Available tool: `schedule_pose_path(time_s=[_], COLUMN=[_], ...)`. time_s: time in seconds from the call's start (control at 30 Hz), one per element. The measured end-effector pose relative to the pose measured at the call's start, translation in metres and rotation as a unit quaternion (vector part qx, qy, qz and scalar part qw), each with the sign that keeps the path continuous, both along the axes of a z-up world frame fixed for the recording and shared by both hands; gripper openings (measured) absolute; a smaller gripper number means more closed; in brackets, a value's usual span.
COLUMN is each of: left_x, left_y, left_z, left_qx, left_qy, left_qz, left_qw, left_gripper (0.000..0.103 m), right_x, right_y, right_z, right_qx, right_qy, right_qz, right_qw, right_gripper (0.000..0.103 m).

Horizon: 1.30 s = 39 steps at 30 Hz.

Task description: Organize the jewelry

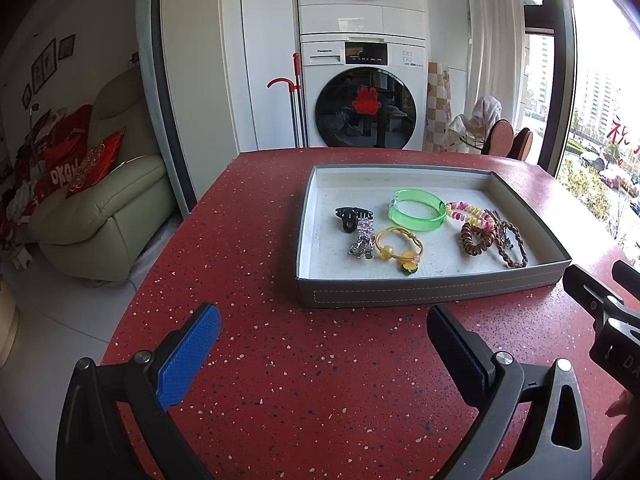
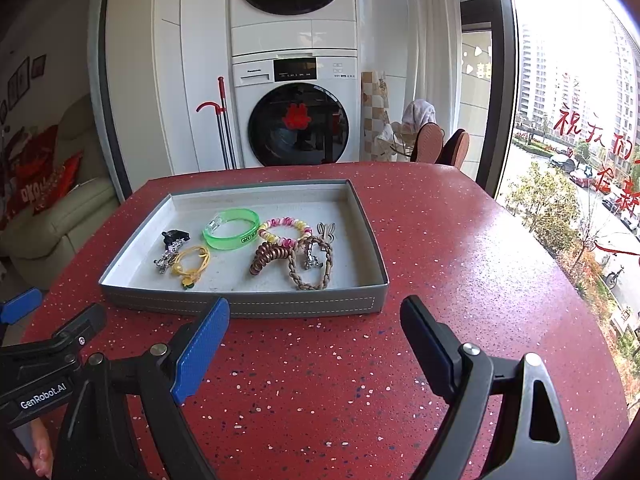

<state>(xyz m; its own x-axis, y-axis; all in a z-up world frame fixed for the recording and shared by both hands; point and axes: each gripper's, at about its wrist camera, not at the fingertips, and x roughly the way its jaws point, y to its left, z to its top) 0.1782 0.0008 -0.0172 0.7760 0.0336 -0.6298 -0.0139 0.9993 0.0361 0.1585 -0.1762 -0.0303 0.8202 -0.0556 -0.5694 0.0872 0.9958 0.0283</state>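
Note:
A grey tray [image 1: 424, 294] [image 2: 256, 305] sits on the red speckled table [image 1: 320, 380] [image 2: 340, 380]. Inside lie a green bangle [image 1: 417, 209] [image 2: 231, 229], a black claw clip [image 1: 351, 216] [image 2: 174, 236], a silver clip [image 1: 363, 238] [image 2: 167, 258], a yellow hair tie with a flower [image 1: 400, 246] [image 2: 191, 264], a pink-yellow spiral tie [image 1: 472, 213] [image 2: 285, 231], a brown spiral tie [image 1: 476, 238] [image 2: 266, 258] and a braided brown band [image 1: 514, 244] [image 2: 311, 264]. My left gripper [image 1: 324, 326] and right gripper [image 2: 316, 322] hover open before the tray's near wall, holding nothing.
Stacked washer and dryer [image 1: 362, 92] [image 2: 296, 120] stand behind the table, with a red-handled mop [image 1: 295, 96] beside them. A cream sofa [image 1: 108, 200] is off the table's left edge. A window [image 2: 580, 140] lies to the right. The right gripper's body [image 1: 604, 312] shows at right.

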Motion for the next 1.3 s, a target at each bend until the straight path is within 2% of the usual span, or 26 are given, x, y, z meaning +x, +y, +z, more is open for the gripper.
schedule_pose_path(time_s=[1.3], left_x=[-0.0015], left_y=[-0.0022], left_z=[-0.001], left_qx=[0.001], left_qy=[0.0], left_qz=[-0.001], left_qw=[1.0], left_gripper=[0.103], right_x=[-0.0004], right_y=[0.001], right_z=[0.0013], right_qx=[0.0], right_qy=[0.0], right_qz=[0.001], right_qw=[1.0], right_gripper=[0.09])
